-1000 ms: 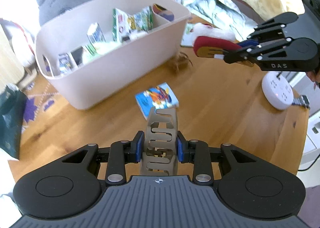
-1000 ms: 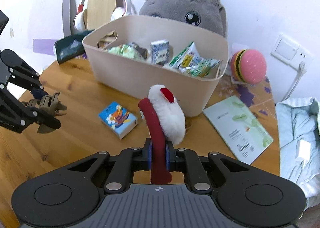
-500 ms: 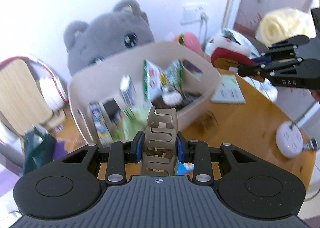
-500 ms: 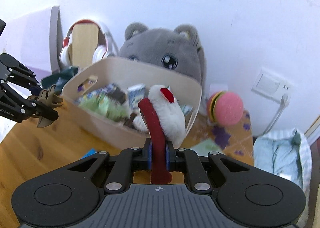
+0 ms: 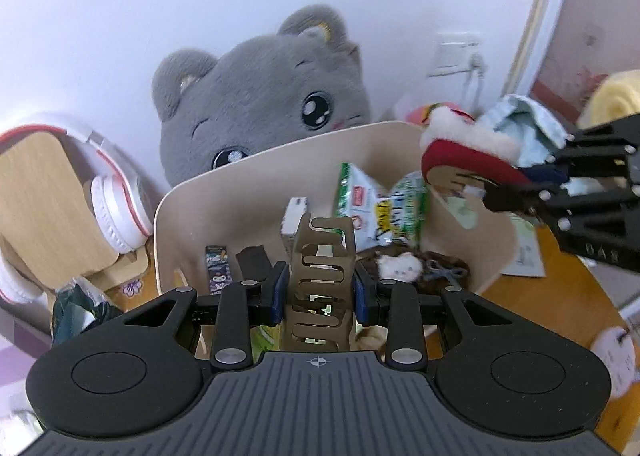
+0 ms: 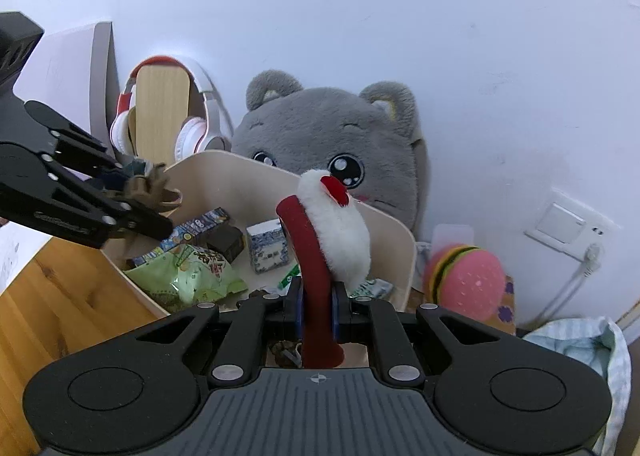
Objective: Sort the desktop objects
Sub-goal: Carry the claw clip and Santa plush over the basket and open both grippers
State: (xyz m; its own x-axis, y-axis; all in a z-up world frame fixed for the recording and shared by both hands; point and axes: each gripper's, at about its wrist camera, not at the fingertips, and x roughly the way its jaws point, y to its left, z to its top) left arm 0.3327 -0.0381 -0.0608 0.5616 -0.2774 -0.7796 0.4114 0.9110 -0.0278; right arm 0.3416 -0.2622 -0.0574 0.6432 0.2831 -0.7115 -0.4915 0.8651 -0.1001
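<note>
My left gripper (image 5: 319, 292) is shut on a tan hair claw clip (image 5: 322, 256) and holds it over the near rim of the beige basket (image 5: 248, 191). My right gripper (image 6: 316, 304) is shut on a red and white fluffy headband (image 6: 332, 228) and holds it above the basket's right side (image 6: 396, 240). The headband also shows in the left wrist view (image 5: 464, 147), and the clip in the right wrist view (image 6: 152, 187). The basket holds snack packets (image 5: 380, 207), small cartons (image 6: 266, 248) and a brown plush keychain (image 5: 404, 264).
A grey plush cat (image 5: 264, 95) sits behind the basket. White and red headphones (image 5: 112, 207) hang on a wooden stand at the left. A pink burger toy (image 6: 468, 280), a wall socket (image 6: 564, 223) and light cloth (image 6: 580, 340) are at the right. The wooden table (image 6: 48, 296) lies below.
Both grippers have risen from the table and moved forward over the basket, each still holding its object. The blue box on the table has dropped out of view.
</note>
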